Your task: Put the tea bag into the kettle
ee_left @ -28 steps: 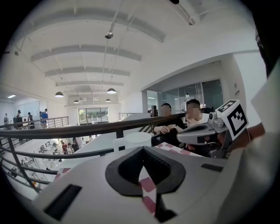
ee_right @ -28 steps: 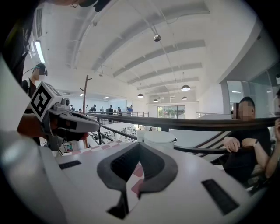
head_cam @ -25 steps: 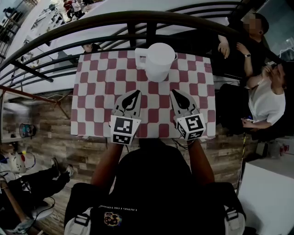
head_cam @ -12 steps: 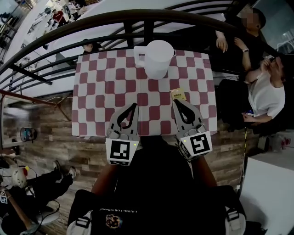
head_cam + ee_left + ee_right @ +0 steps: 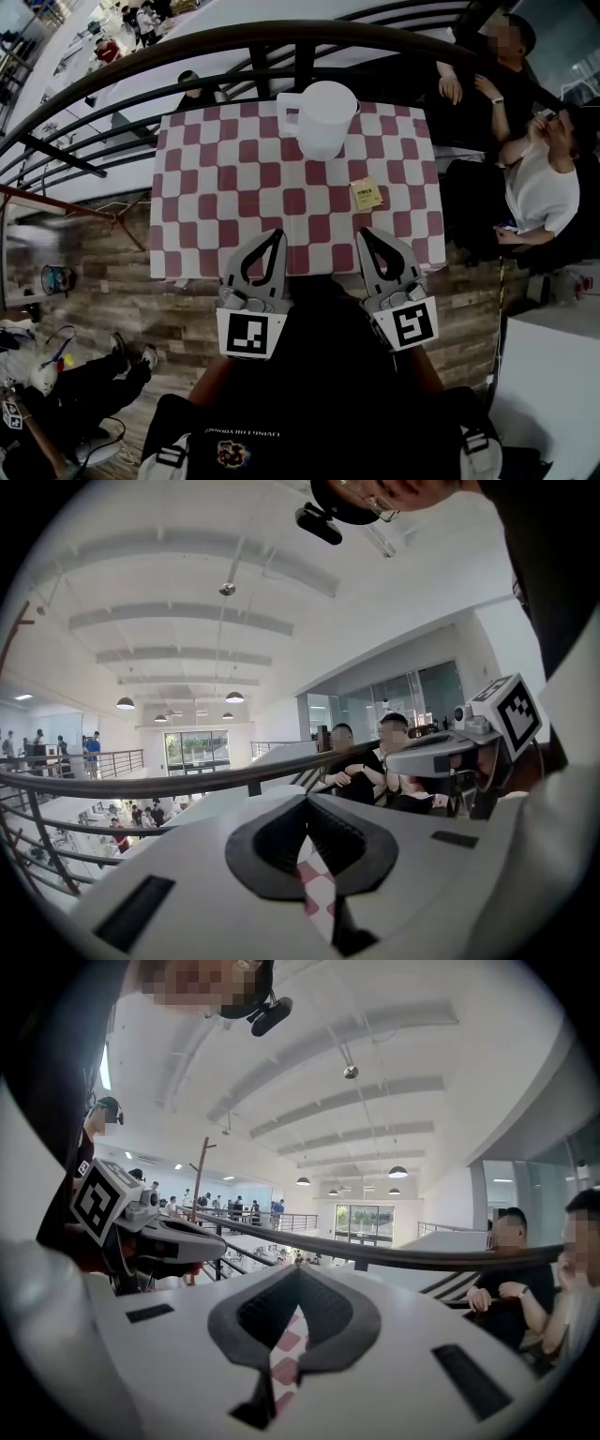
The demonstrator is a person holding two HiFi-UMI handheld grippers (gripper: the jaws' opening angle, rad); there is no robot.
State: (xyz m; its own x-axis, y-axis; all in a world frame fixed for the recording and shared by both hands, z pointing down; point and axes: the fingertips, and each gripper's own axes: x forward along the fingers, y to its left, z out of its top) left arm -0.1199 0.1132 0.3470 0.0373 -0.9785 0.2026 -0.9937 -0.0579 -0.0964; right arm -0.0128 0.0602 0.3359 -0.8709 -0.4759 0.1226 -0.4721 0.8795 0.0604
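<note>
Two claws, both pressed shut and both empty: the left claw (image 5: 278, 232) and the right claw (image 5: 362, 231) have their dark pads together at the tips with nothing caught between them. In each gripper view only a sliver of red-and-white check shows through the hollow behind the closed tips. They hang side by side over the near edge of the table (image 5: 216, 187), tips pointing toward its far edge. Their marker cubes sit back past that edge, over the person's dark lap.

The tea bag (image 5: 367, 195), a small yellow packet, lies flat on the checked cloth to the right of the middle, closer to the right edge than to the left. It lies just beyond the right claw's tip and clear of it, touched by neither claw. The kettle (image 5: 323, 120), white and upright, stands at the middle of the far edge with its handle to the left, well apart from the tea bag.

A dark curved railing (image 5: 187, 47) runs behind the far edge. Two seated people (image 5: 539, 187) are off the right edge, and wood flooring (image 5: 122, 272) shows off the left one
</note>
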